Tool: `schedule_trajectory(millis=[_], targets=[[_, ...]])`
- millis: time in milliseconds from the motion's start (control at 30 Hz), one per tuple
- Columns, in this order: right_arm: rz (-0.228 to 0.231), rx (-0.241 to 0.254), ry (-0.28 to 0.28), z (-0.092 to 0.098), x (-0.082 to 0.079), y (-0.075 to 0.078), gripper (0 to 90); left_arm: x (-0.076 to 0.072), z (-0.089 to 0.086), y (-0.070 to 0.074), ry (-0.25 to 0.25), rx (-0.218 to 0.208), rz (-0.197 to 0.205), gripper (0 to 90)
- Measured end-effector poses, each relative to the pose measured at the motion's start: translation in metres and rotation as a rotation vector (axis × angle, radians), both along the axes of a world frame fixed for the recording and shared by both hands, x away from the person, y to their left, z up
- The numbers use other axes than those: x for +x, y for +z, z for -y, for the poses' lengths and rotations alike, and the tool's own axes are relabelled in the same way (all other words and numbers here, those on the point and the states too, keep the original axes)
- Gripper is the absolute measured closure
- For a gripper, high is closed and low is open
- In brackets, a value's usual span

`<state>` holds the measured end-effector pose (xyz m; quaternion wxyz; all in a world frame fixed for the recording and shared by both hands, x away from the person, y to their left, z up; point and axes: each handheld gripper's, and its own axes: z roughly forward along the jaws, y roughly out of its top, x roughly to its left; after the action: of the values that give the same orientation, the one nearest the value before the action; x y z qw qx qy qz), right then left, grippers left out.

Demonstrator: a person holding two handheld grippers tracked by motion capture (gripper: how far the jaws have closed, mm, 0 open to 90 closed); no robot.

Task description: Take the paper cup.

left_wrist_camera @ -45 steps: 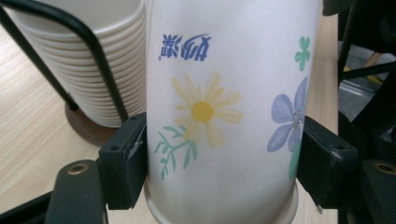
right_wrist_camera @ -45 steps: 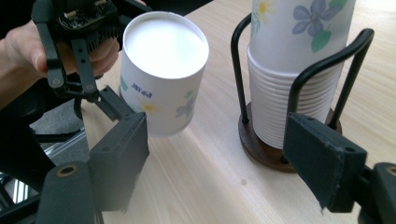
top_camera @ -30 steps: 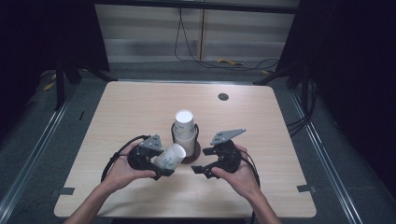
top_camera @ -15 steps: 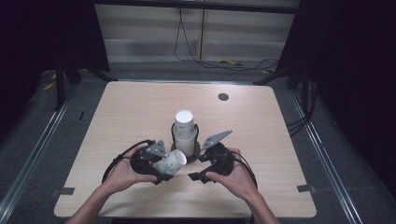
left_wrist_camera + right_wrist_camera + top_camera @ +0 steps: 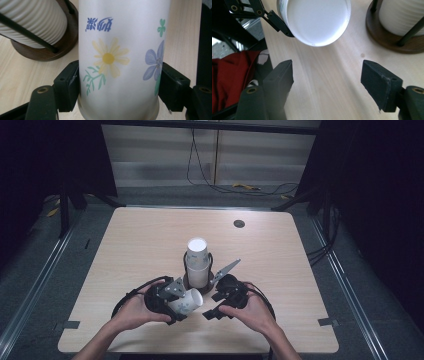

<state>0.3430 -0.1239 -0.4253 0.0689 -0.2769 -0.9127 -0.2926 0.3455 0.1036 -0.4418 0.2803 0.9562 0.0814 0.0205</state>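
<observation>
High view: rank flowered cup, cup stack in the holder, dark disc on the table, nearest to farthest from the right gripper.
From the right gripper, whose jaws have just been closing with nothing between them:
1. flowered cup, just to its left, held in the left gripper.
2. cup stack, upright in its holder just beyond.
3. dark disc, far side of the table.

The paper cup [image 5: 120,57] is white, printed with a yellow daisy, a blue-violet flower, green sprigs and blue lettering. The ribbed cup stack [image 5: 197,261] is white on a dark brown wooden base [image 5: 50,50]; the table [image 5: 150,240] is pale wood
</observation>
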Motion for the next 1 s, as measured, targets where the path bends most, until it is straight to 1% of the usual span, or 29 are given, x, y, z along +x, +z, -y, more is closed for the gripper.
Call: schedule_trajectory(millis=[33,100,167,267,300,333,367,400,467,533,567,767,867,900,933,1000], targets=[[-0.004,-0.011,0.006,0.0,0.001,-0.001,25.9,0.0,0.001,-0.001,-0.004,0.004,0.001,28.1],[-0.031,-0.024,0.011,-0.002,0.001,-0.001,23.2,-0.001,0.002,-0.001,-0.008,0.009,0.007,28.1],[-0.043,-0.033,0.014,-0.003,0.001,-0.001,23.2,-0.001,0.003,0.0,-0.009,0.015,0.01,28.2],[-0.055,-0.055,0.023,-0.005,0.003,0.0,20.8,-0.001,0.004,0.0,-0.008,0.023,0.019,28.2],[-0.06,-0.057,0.025,-0.006,0.004,0.0,19.6,-0.001,0.004,0.0,-0.017,0.034,0.026,28.2],[-0.065,-0.064,0.022,-0.007,0.005,0.0,17.7,-0.001,0.005,0.0,-0.015,0.037,0.026,28.3],[-0.061,-0.072,0.021,-0.008,0.005,0.0,16.6,-0.002,0.006,0.0,-0.022,0.048,0.032,28.3],[-0.068,-0.076,0.018,-0.008,0.006,0.0,16.4,-0.002,0.007,-0.001,-0.021,0.049,0.031,28.4],[-0.065,-0.074,0.024,-0.009,0.007,0.0,16.4,-0.003,0.008,-0.001,-0.035,0.059,0.031,28.4],[-0.069,-0.073,0.024,-0.01,0.007,-0.001,16.4,-0.004,0.009,-0.002,-0.033,0.06,0.033,28.4],[-0.074,-0.073,0.03,-0.011,0.007,-0.002,16.4,-0.004,0.009,-0.001,-0.042,0.067,0.037,28.4],[-0.11,-0.086,0.051,-0.016,0.008,-0.002,18.3,-0.005,0.012,0.002,-0.048,0.071,0.045,28.5],[-0.127,-0.097,0.055,-0.017,0.01,-0.002,18.6,-0.006,0.015,0.002,-0.07,0.088,0.052,28.5],[-0.133,-0.096,0.058,-0.018,0.011,-0.002,18.8,-0.007,0.016,0.001,-0.069,0.087,0.053,28.5],[-0.143,-0.094,0.062,-0.018,0.012,-0.002,19.6,-0.007,0.017,0.001,-0.075,0.096,0.054,28.5],[-0.141,-0.092,0.061,-0.019,0.013,-0.002,19.8,-0.009,0.018,0.0,-0.071,0.101,0.059,28.5]])
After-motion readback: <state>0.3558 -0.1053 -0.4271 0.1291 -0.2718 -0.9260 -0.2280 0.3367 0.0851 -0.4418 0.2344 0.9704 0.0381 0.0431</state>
